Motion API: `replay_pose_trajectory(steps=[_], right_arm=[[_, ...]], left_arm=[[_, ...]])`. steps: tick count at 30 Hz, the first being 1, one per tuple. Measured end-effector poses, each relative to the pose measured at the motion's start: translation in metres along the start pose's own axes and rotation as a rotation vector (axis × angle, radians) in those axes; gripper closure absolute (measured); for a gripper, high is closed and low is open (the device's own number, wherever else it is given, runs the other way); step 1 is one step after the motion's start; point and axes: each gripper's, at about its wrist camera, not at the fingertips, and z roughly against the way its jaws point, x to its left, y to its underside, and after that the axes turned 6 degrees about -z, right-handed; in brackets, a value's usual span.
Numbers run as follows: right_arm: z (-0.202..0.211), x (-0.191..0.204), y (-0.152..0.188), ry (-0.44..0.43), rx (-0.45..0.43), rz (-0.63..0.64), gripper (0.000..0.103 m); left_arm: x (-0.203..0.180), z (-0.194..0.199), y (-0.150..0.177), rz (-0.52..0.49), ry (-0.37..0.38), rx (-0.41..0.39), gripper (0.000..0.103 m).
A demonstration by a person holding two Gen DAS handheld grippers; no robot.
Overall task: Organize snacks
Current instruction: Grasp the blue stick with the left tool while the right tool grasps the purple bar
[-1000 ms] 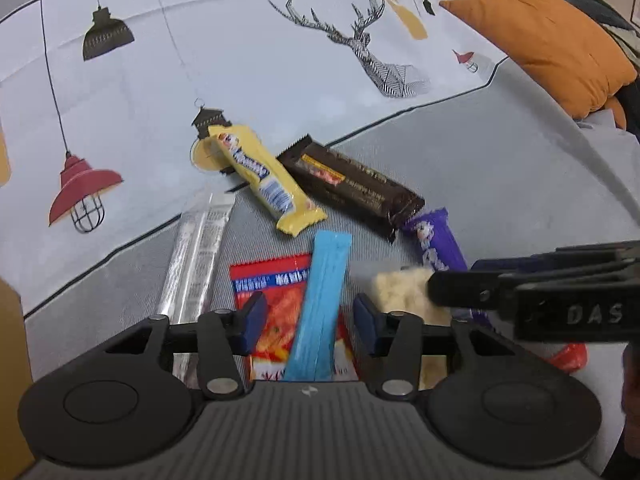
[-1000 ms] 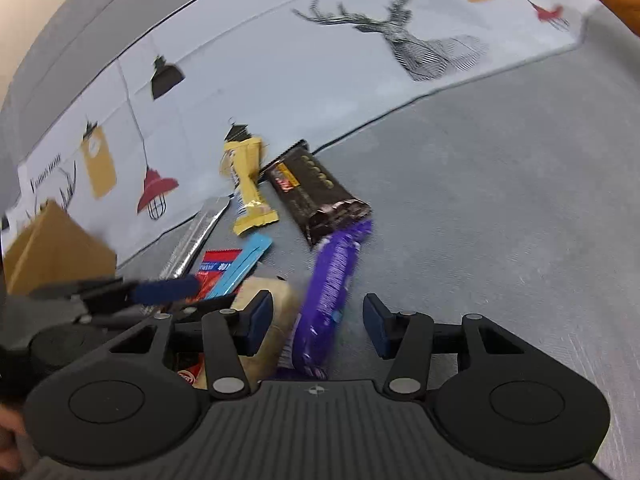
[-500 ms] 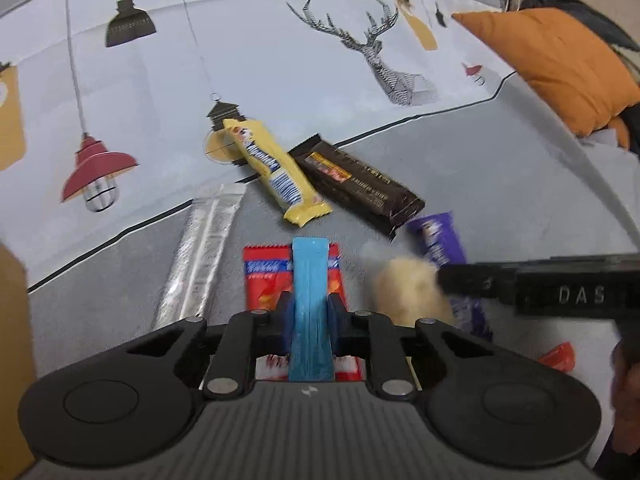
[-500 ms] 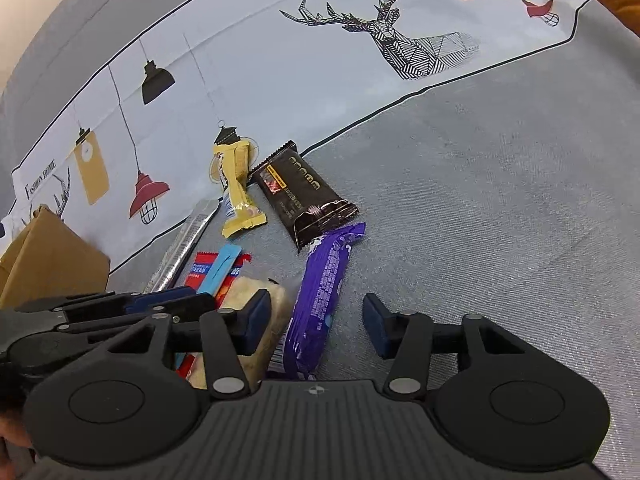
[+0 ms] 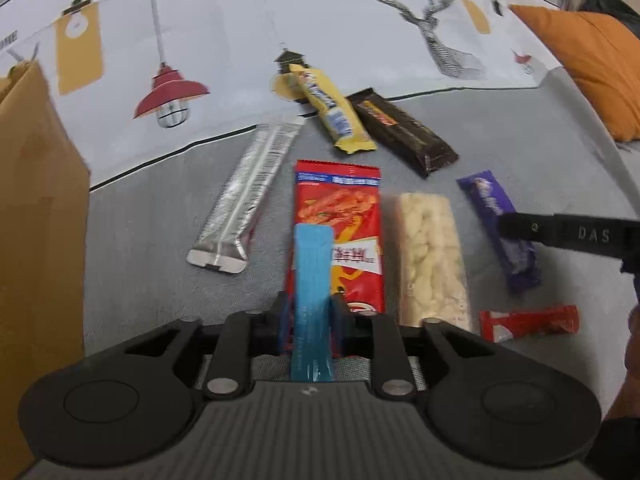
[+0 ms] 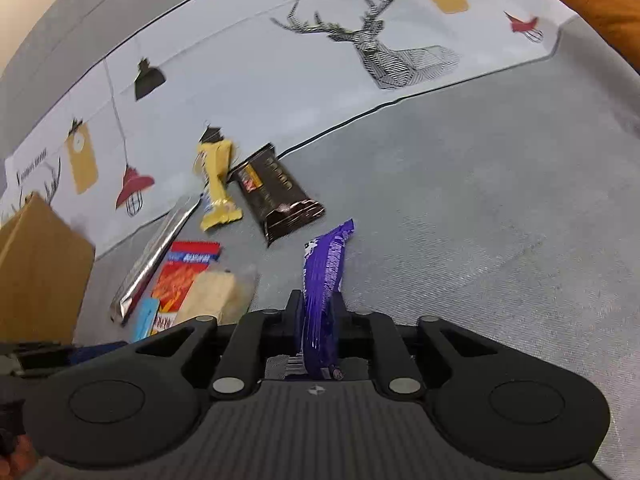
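Note:
My left gripper point(image 5: 310, 312) is shut on a blue snack stick point(image 5: 313, 272) and holds it above a red snack packet point(image 5: 342, 216). My right gripper point(image 6: 318, 312) is shut on a purple chocolate bar point(image 6: 324, 272), which also shows in the left wrist view point(image 5: 496, 220). On the grey cloth lie a silver stick pack point(image 5: 248, 196), a yellow bar point(image 5: 332, 116), a dark brown bar point(image 5: 400, 128), a pale puffed bar point(image 5: 432, 260) and a small red bar point(image 5: 528, 322).
A brown cardboard box point(image 5: 36, 240) stands at the left; it also shows in the right wrist view point(image 6: 40, 280). An orange cushion point(image 5: 588, 64) lies at the far right. A white printed cloth point(image 5: 240, 40) covers the back.
My left gripper lifted the blue stick up and back off the red packet. My right gripper closed on the purple bar, which stood between open fingers before.

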Motion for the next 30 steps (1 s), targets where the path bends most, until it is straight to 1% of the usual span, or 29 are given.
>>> replay_pose_trajectory(steps=[1,2,3,4,5,6,7,8,9,11,13,14,15,16,17,19,21,23,25,27,30], right_arm=[[0.0,0.001,0.0,0.018,-0.001,0.009,0.079],[0.0,0.003,0.0,0.038,-0.007,0.018,0.068],[0.0,0.004,0.001,0.052,-0.01,0.03,0.063],[-0.002,0.005,0.002,0.061,-0.008,0.046,0.055],[-0.004,0.006,0.003,0.066,-0.002,0.055,0.05],[-0.006,0.006,0.003,0.065,0.002,0.058,0.048],[-0.007,0.007,0.004,0.065,0.001,0.064,0.045],[-0.008,0.008,0.005,0.066,-0.006,0.074,0.041],[-0.009,0.01,0.005,0.07,-0.01,0.08,0.04],[-0.011,0.012,0.006,0.079,-0.019,0.091,0.038],[-0.012,0.014,0.007,0.09,-0.024,0.106,0.038],[-0.012,0.015,0.008,0.095,-0.026,0.114,0.043],[-0.013,0.016,0.008,0.107,-0.03,0.125,0.048],[-0.012,0.017,0.009,0.128,-0.038,0.138,0.061],[-0.012,0.016,0.01,0.143,-0.047,0.141,0.067],[-0.009,0.012,0.009,0.119,-0.047,0.11,0.069],[-0.008,0.011,0.01,0.109,-0.045,0.105,0.071],[-0.006,0.01,0.012,0.108,-0.046,0.108,0.078],[-0.005,0.01,0.013,0.106,-0.046,0.111,0.079],[-0.003,0.01,0.014,0.102,-0.043,0.122,0.079],[-0.001,0.016,0.014,0.138,-0.042,0.18,0.079]], left_arm=[[0.001,-0.001,0.001,0.01,-0.023,0.006,0.041],[0.003,-0.002,0.002,0.018,-0.039,0.01,0.034],[0.004,-0.003,0.003,0.027,-0.035,0.011,0.034],[0.007,-0.004,0.004,0.043,-0.023,0.012,0.034],[0.01,-0.004,0.004,0.057,-0.012,0.013,0.035],[0.011,-0.004,0.004,0.057,-0.002,0.018,0.039],[0.011,-0.002,0.004,0.052,0.007,0.019,0.054],[0.011,0.001,0.004,0.049,0.023,0.019,0.078],[0.011,0.003,0.004,0.048,0.035,0.025,0.083],[0.009,0.007,0.005,0.038,0.019,0.032,0.084],[0.008,0.01,0.008,0.043,0.02,0.038,0.084],[0.008,0.012,0.01,0.047,0.026,0.045,0.084],[0.008,0.013,0.012,0.05,0.028,0.05,0.084],[0.008,0.015,0.015,0.053,0.026,0.053,0.084],[0.008,0.018,0.018,0.054,0.023,0.056,0.084],[0.008,0.021,0.024,0.04,0.018,0.073,0.084],[0.006,0.024,0.033,0.007,-0.005,0.094,0.084],[0.006,0.029,0.042,-0.005,-0.017,0.099,0.084],[0.008,0.033,0.049,0.001,-0.021,0.102,0.084],[0.01,0.039,0.055,0.026,-0.006,0.106,0.084],[0.009,0.052,0.063,0.034,0.002,0.1,0.084]])
